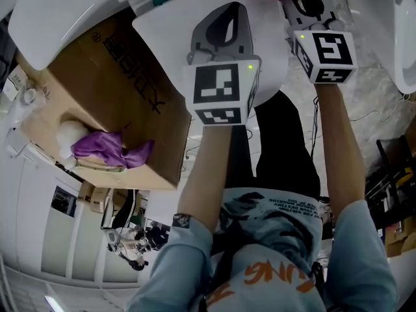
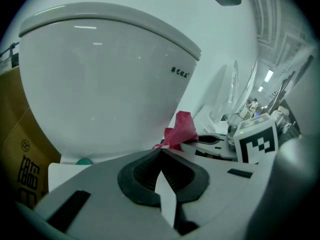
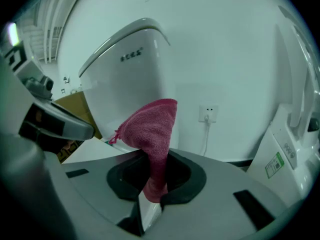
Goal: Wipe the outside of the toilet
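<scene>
Toilet lid (image 1: 162, 28): closed and white, it lay just under both claws, at the near end of the toilet.
Left claw (image 1: 226, 18): hovered over the lid with its jaws pressed together on nothing; in its own view the tips (image 2: 161, 154) met with no cloth between them.
Right claw (image 1: 296, 2): just right of the left one and reaching a little farther; its jaws (image 3: 156, 164) pinched the lower end of the pink cloth.
Pink cloth (image 3: 150, 129): stood up out of the right claw as a bunched fold, its free end toward the tank. From the left gripper view it (image 2: 181, 130) showed low against the foot of the tank, but touching or just short could not be told.
Tank (image 2: 100, 84): straight ahead of the left claw, and ahead and to the left of the right claw (image 3: 130, 69); its broad front faced both.
Key relation: the toilet ran near to far, lid first and tank behind, so the outer faces lay ahead and left of the cloth. The right claw looked the nearer and better placed to wipe.
Cardboard box (image 1: 110, 83): left of the toilet, with a purple cloth (image 1: 107, 147) lying on it.
Wall socket (image 3: 208, 113): on the far wall, right of the tank.
</scene>
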